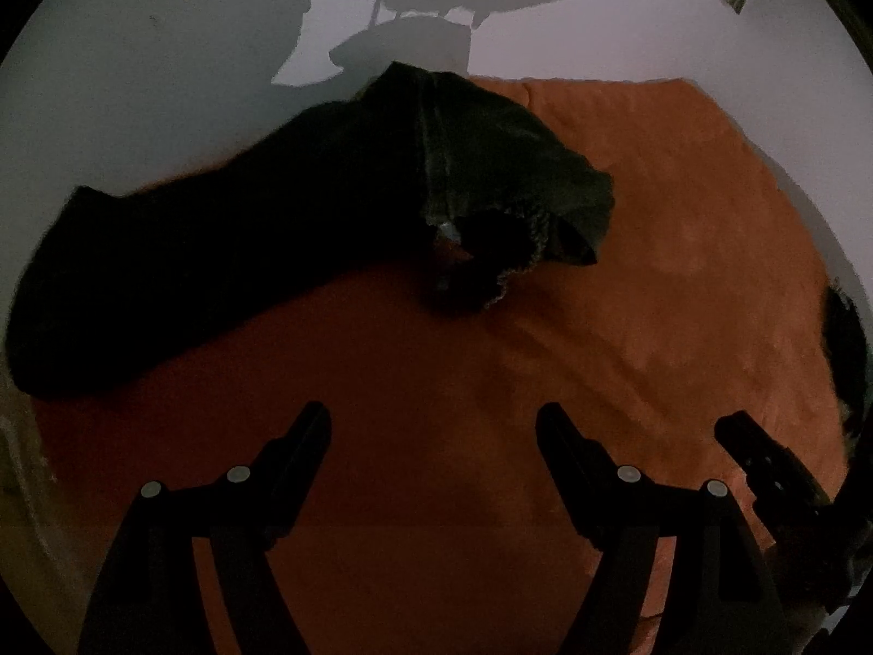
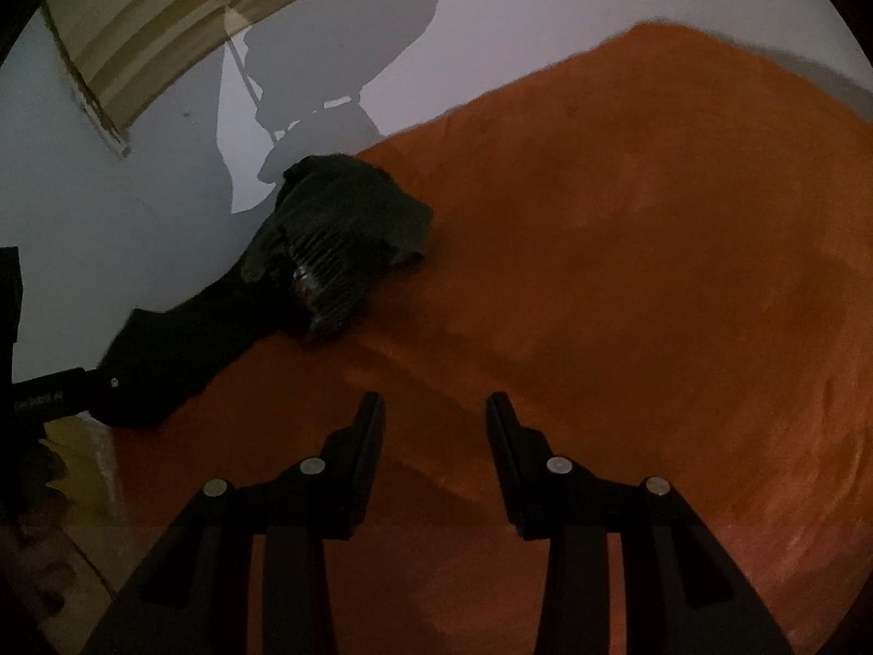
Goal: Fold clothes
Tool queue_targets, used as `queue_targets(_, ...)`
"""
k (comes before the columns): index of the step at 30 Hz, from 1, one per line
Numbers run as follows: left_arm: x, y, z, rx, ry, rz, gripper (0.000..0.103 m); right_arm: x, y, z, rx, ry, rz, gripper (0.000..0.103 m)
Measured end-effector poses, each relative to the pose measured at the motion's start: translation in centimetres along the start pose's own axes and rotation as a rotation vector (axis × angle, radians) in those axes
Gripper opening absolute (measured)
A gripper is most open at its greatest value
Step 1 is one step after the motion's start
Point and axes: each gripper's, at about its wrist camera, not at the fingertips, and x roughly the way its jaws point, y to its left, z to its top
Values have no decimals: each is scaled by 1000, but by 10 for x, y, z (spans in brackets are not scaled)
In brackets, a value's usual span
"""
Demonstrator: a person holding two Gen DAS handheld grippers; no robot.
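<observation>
So going left to right here: the dark garment (image 1: 229, 251) is lying in a crumpled heap along the far left side of the orange bed cover (image 1: 627, 273), pushed right up against the pale wall (image 1: 136, 98). Looks like pants or something with a ribbed cuff or waistband bunched at its right end, but it's dim and I honestly can't tell what kind of clothing it is. In the right wrist view the same garment sits at the far left, well away from that gripper.

Left gripper (image 1: 434, 420) is spread wide, nothing in it, hovering over bare orange cover short of the cloth. Further right, the right gripper (image 2: 434, 409) is also released and empty, fingers parted a bit narrower, over plain cover too. You can see its tip poking into the right edge of the left camera's view, so the two sit close side by side.

My read: folding hasn't started, this is the reach-for-the-garment stage. Next move probably needs both grippers to go forward and left to the heap, pinch an edge each (that ribbed end seems the easiest handle), and drag it out to the middle to flatten it before any fold. Dark cloth in low light, so picking one layer could be fiddly.
</observation>
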Motion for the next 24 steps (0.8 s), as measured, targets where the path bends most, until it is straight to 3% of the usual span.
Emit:
queue_targets(10, 14, 4, 28, -56, -32, -52, 78, 6, 21, 36, -172, -12, -98, 37)
queue_targets(16, 21, 17, 40, -103, -48, -39, 78, 34, 40, 48, -172, -9, -81, 37)
queue_targets(18, 21, 21, 44, -139, -38, -67, 78, 43, 45, 48, -166, -7, -75, 37)
queue_targets(24, 17, 26, 45, -116, -32, -49, 78, 73, 63, 52, -171, 14, -41, 38)
